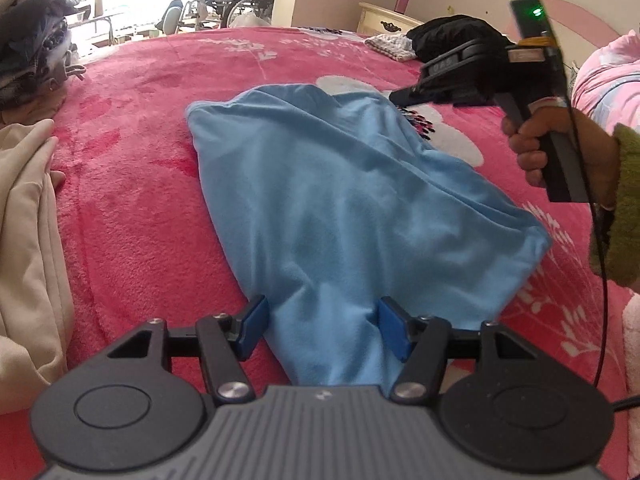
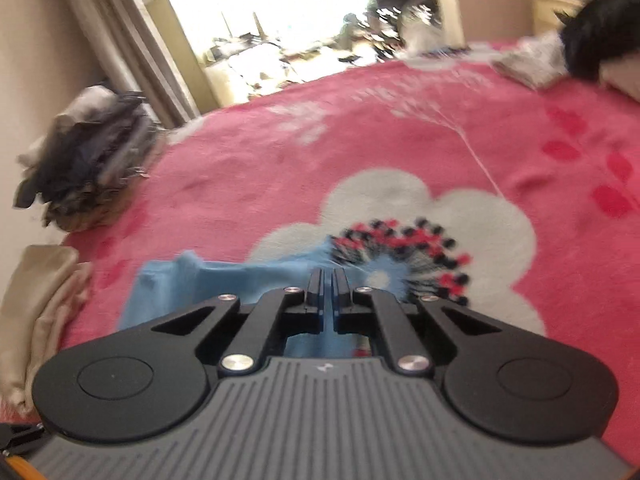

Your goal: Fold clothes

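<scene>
Left gripper [image 1: 322, 326]: jaws spread, straddling the near bunched end of the blue garment [image 1: 340, 200]; whether the pads press the cloth is unclear. Right gripper [image 2: 329, 282]: jaws pressed together at the garment's far edge; a pinch on cloth cannot be confirmed. Garment lies rumpled mid-bed on the pink floral blanket [image 1: 140, 208]. Beige cloth [image 1: 28, 240] at left, dark clothes pile [image 1: 36, 52] far left.

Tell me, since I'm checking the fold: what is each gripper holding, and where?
Left gripper: open astride the blue garment's near end. Right gripper: shut; whether it pinches the far edge cannot be told.
</scene>
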### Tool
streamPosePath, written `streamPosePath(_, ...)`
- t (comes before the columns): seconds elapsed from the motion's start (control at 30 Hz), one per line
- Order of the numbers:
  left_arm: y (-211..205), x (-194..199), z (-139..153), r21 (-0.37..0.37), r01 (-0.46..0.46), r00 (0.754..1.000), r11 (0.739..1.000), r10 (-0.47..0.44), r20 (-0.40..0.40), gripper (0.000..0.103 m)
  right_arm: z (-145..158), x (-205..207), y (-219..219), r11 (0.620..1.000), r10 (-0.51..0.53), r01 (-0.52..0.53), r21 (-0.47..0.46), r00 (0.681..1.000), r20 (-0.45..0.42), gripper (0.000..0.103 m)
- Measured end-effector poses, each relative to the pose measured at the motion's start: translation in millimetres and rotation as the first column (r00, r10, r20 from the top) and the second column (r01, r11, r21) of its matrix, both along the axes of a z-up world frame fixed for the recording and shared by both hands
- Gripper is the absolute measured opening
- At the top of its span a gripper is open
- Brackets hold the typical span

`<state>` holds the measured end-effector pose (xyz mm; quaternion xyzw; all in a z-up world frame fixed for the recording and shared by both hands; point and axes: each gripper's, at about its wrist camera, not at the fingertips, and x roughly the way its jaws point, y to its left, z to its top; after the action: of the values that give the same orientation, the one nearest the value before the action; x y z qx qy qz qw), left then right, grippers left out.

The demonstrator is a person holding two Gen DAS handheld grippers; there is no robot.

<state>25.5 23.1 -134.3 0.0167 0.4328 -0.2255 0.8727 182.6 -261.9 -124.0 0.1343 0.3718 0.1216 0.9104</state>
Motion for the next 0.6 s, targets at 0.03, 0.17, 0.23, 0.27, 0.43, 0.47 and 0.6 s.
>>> streamPosePath(0.03,0.3,0.7,-0.4,0.001,0.005,1.000,1.000,-0.005,-0.001,0.063,-5.1,4.0,-5.0,0.999,-0.014,0.015,0.030,0.999,-0.031,0.006)
streamPosePath(0.17,1.1,3.1,-1.9,0.000,0.017,1.000,1.000,-0.017,-0.005,0.064,-15.6,10.6,-30.5,0.972,-0.066,0.089,0.220,0.992,-0.106,0.018)
streamPosePath(0.23,1.6,3.5,-2.3,-0.002,0.021,1.000,1.000,-0.021,-0.007,0.065,-22.5,15.0,-39.8,0.946,-0.065,0.107,0.306,0.987,-0.145,0.049)
streamPosePath(0.27,1.7,3.6,-2.5,-0.003,0.023,1.000,1.000,-0.023,-0.008,0.065,-26.7,18.1,-42.5,0.935,-0.057,0.111,0.336,0.985,-0.165,0.053)
streamPosePath(0.43,2.3,4.9,-4.7,-0.010,0.031,0.999,0.999,-0.032,-0.011,0.067,-38.5,28.2,-47.2,0.898,0.006,0.086,0.432,0.978,-0.208,0.057)
streamPosePath(0.47,2.2,5.0,-4.9,-0.010,0.033,0.999,0.999,-0.033,-0.010,0.067,-35.0,27.0,-43.7,0.903,0.025,0.057,0.427,0.983,-0.184,0.057)
streamPosePath(0.6,2.0,6.2,-5.1,-0.010,0.035,0.999,0.999,-0.035,-0.014,0.068,-16.4,16.7,-24.5,0.936,0.096,-0.063,0.346,0.992,-0.078,0.055)
